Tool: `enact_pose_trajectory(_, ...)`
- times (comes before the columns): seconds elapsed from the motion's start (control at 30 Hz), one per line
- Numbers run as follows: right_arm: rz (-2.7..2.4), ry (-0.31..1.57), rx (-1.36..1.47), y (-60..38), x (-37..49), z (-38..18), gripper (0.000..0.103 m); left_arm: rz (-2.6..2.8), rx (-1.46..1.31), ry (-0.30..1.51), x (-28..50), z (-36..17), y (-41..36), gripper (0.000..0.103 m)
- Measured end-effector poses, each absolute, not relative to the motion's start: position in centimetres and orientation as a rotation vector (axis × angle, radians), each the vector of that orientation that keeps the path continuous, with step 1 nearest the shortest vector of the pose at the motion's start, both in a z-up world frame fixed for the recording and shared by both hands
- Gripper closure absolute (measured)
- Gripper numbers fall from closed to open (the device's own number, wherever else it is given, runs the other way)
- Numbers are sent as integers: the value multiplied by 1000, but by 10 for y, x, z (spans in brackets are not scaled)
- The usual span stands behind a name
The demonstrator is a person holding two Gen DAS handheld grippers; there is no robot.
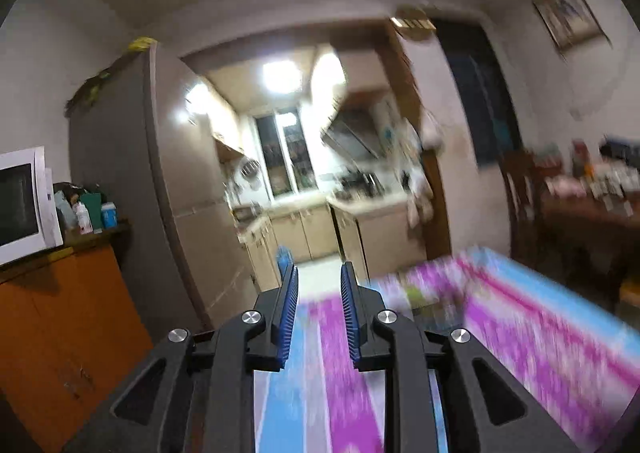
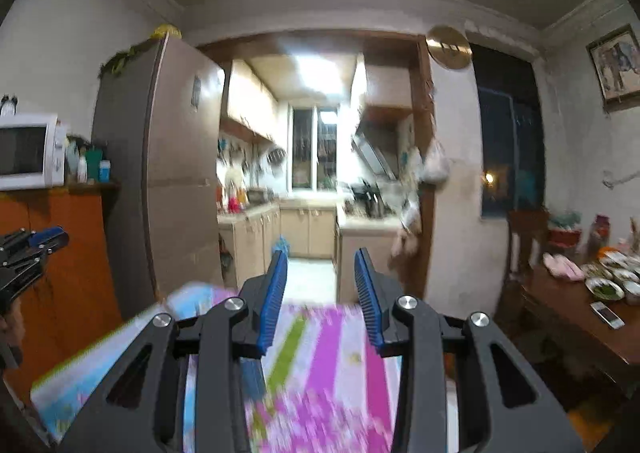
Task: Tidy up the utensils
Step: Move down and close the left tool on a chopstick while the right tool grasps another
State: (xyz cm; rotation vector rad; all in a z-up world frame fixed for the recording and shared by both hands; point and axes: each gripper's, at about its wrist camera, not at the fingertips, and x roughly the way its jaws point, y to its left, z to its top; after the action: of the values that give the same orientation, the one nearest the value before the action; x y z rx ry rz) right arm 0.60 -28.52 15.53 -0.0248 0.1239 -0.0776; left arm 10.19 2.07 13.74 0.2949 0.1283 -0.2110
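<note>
Both grippers raised above a patterned tablecloth, facing the kitchen doorway

The left gripper (image 1: pixel 319 271) and right gripper (image 2: pixel 321 257) each hold their blue-padded jaws parted with nothing between them; the left gripper also appears at the left edge of the right wrist view. Below lies a pink, blue and white striped tablecloth (image 2: pixel 320 365), heavily blurred. No utensils can be made out on it. A microwave (image 2: pixel 28 151) sits on an orange cabinet (image 2: pixel 68 253) beside a grey refrigerator (image 2: pixel 160 157); a wooden side table (image 2: pixel 580 313) at right carries dishes
</note>
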Motion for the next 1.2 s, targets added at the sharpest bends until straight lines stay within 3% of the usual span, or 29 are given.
enact_pose_trajectory(0.1, -129, 227, -33, -282, -30, 107, 60, -288, 317, 303, 73, 76, 19, 81)
enact_pose_trajectory(0.23, -162, 386, -32, -267, -56, 31, 60, -379, 345, 521, 35, -16, 3, 81)
enact_pose_trajectory(0.37, -153, 482, 14, -247, -67, -29, 62, -451, 347, 548, -10, -64, -17, 81)
enact_pose_trajectory(0.43, -147, 511, 2, -234, -71, -52, 72, -453, 373, 525, -24, -74, -26, 81)
enact_pose_trajectory(0.67, -157, 482, -69, -201, -85, -92, 72, -407, 372, 550, -20, -101, -44, 79)
enact_pose_trajectory(1.1, -196, 511, -44, -201, -81, -115, 72, -334, 365, 487, -21, -111, -46, 80)
enact_pose_trajectory(1.2, -218, 533, -19, -204, -81, -120, 81, -331, 370, 480, -22, -111, -46, 80)
